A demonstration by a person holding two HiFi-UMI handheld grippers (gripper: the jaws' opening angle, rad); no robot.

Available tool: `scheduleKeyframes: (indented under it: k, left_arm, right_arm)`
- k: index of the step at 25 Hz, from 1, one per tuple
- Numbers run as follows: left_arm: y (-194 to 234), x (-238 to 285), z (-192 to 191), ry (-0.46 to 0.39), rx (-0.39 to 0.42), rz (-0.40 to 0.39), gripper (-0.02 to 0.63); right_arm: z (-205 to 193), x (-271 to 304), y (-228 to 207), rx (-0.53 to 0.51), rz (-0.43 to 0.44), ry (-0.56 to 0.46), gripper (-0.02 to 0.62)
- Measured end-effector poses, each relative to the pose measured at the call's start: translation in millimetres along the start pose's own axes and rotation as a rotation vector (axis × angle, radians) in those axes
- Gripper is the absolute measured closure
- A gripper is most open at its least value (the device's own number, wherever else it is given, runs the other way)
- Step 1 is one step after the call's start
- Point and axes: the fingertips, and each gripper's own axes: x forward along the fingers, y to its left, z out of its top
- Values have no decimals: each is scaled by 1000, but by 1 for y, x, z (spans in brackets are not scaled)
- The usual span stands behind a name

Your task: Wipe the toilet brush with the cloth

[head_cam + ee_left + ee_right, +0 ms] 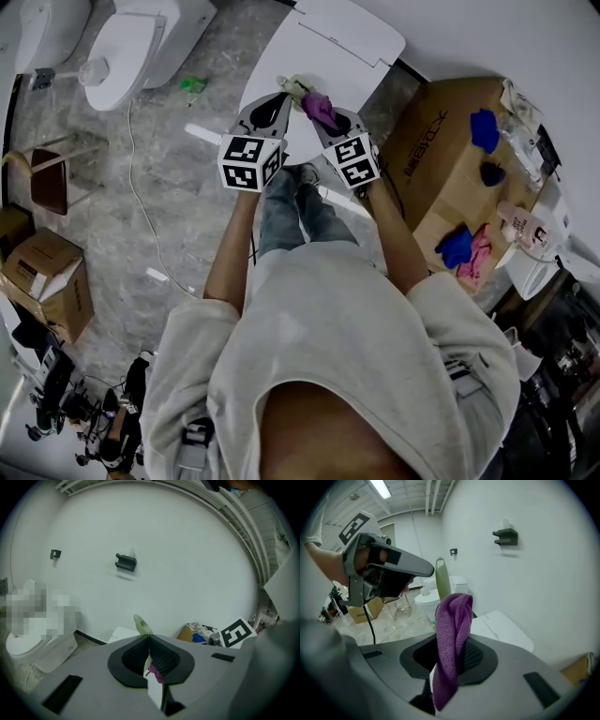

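The left gripper is clamping the toilet brush by its thin pale-green handle, jaws pressed together on it. The right gripper is pinching the purple cloth shut between its jaws. Both are hanging close together above the white toilet lid.

The risk, to my eye, is sitting in those 2 narrow grips. The cloth is being held by a folded edge with most of it flopping loose, so dragging it along the handle could be pulling it free. The handle is being held on a slim section, so sideways pressure from the cloth could be twisting or sliding it in the jaws.

The head view is giving the layout, but not how the jaws are standing. The left gripper view is showing the handle tip poking up past the closed jaws, with a sliver of purple just beside them. The right gripper view is showing the cloth draped over its jaws and the handle standing upright just behind. No view is showing the bristle end.
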Motion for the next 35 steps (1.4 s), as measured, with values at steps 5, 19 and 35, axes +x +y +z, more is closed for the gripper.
scheduleKeyframes:
  k: [5,19,35]
  left_arm:
    - [0,1,-2,7,-6,-13,586]
    - [-3,7,0,19,5,-53,586]
    - [-6,5,0,13,17,-43,586]
  right_arm:
    - [-26,23,-11,27,-15,57,492]
    - [-88,75,-19,133,12,279,492]
    - [-89,31,-43,247,-94,184,492]
